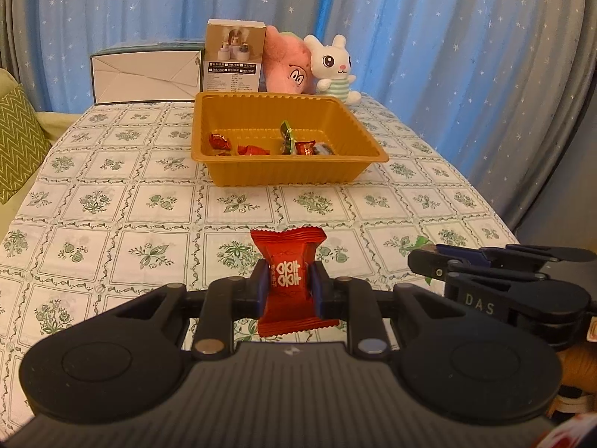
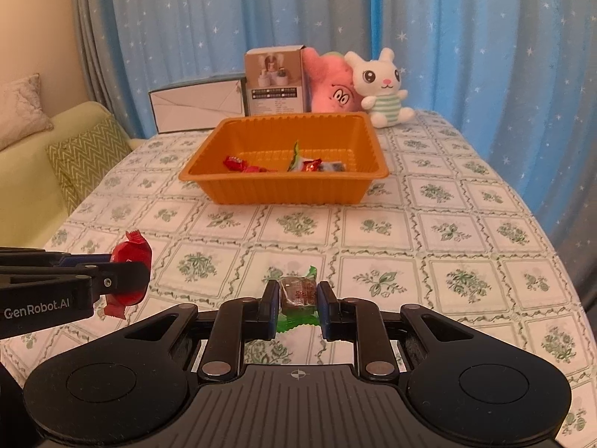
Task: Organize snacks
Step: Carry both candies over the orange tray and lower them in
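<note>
Left gripper fingers clamped on a red snack packet, right gripper fingers gripped a green-wrapped candy, orange tray of sweets sat farther back on the worktop.

red snack: sealed packet, white characters, upright, pinched between left jaws
green snack: brown sweet in clear-green wrapper, between right jaws
tray: orange, ribbed, holds several wrapped sweets
</note>
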`<state>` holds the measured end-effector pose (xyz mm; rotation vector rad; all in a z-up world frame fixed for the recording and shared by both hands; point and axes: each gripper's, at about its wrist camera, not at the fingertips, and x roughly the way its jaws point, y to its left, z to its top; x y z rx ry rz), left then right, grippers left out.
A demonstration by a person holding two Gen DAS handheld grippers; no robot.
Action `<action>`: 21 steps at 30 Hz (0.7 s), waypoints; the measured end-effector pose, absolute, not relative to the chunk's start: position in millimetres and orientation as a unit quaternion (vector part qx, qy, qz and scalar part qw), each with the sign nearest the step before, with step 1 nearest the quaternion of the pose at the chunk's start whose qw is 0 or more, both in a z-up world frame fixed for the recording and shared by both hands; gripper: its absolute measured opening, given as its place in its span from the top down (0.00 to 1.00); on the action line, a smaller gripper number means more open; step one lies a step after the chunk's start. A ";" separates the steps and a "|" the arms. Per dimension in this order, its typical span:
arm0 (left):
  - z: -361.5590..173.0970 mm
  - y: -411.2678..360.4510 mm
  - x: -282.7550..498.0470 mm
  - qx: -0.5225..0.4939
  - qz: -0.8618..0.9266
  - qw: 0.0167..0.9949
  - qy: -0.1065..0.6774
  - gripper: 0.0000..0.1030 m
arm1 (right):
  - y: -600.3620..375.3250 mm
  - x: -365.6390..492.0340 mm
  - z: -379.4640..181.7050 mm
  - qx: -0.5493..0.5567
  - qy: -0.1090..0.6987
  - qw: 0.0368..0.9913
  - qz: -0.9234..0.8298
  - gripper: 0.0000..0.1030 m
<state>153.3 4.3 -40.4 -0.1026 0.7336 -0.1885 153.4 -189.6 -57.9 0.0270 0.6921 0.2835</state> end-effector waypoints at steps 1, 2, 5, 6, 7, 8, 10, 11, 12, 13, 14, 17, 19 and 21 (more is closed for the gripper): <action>-39.7 4.5 154.3 -0.054 -0.094 0.928 0.357 0.80 | -191.7 152.5 -55.1 0.011 0.336 0.932 0.136 0.79; -38.5 4.4 154.8 -0.056 -0.095 0.928 0.355 0.80 | -193.2 151.6 -51.9 0.009 0.335 0.933 0.134 0.79; -34.2 5.4 156.6 -0.060 -0.095 0.930 0.351 0.80 | -197.1 148.7 -41.1 0.006 0.327 0.936 0.132 0.79; -32.3 5.9 157.0 -0.060 -0.096 0.930 0.350 0.80 | -198.0 148.5 -37.4 0.006 0.323 0.937 0.133 0.79; -30.3 6.3 157.5 -0.058 -0.097 0.931 0.348 0.80 | -199.0 148.8 -34.2 0.007 0.320 0.938 0.133 0.79; -28.0 6.5 158.9 -0.054 -0.096 0.931 0.347 0.80 | -199.5 149.7 -31.2 0.008 0.317 0.939 0.133 0.79; -24.5 7.8 161.7 -0.050 -0.097 0.933 0.344 0.80 | -200.1 152.7 -26.2 0.009 0.312 0.941 0.133 0.79; -22.6 8.6 163.7 -0.049 -0.098 0.933 0.342 0.80 | -200.3 154.2 -24.2 0.010 0.310 0.942 0.132 0.79; -20.7 9.5 166.1 -0.048 -0.099 0.934 0.339 0.80 | -200.7 156.2 -22.5 0.011 0.308 0.942 0.132 0.79; -18.8 10.3 168.8 -0.046 -0.098 0.935 0.338 0.80 | -201.4 158.1 -21.0 0.013 0.306 0.943 0.133 0.79; -17.2 10.9 171.7 -0.045 -0.098 0.936 0.336 0.80 | -202.0 161.3 -19.4 0.014 0.305 0.943 0.134 0.79; -12.6 12.9 183.4 -0.042 -0.098 0.937 0.333 0.80 | -203.7 173.7 -16.4 0.012 0.299 0.944 0.139 0.79; -10.2 14.4 192.6 -0.040 -0.096 0.937 0.333 0.80 | -206.1 185.7 -15.9 0.015 0.298 0.944 0.141 0.79; -7.8 15.9 205.1 -0.039 -0.098 0.937 0.334 0.80 | -208.6 199.5 -14.6 0.020 0.299 0.943 0.147 0.79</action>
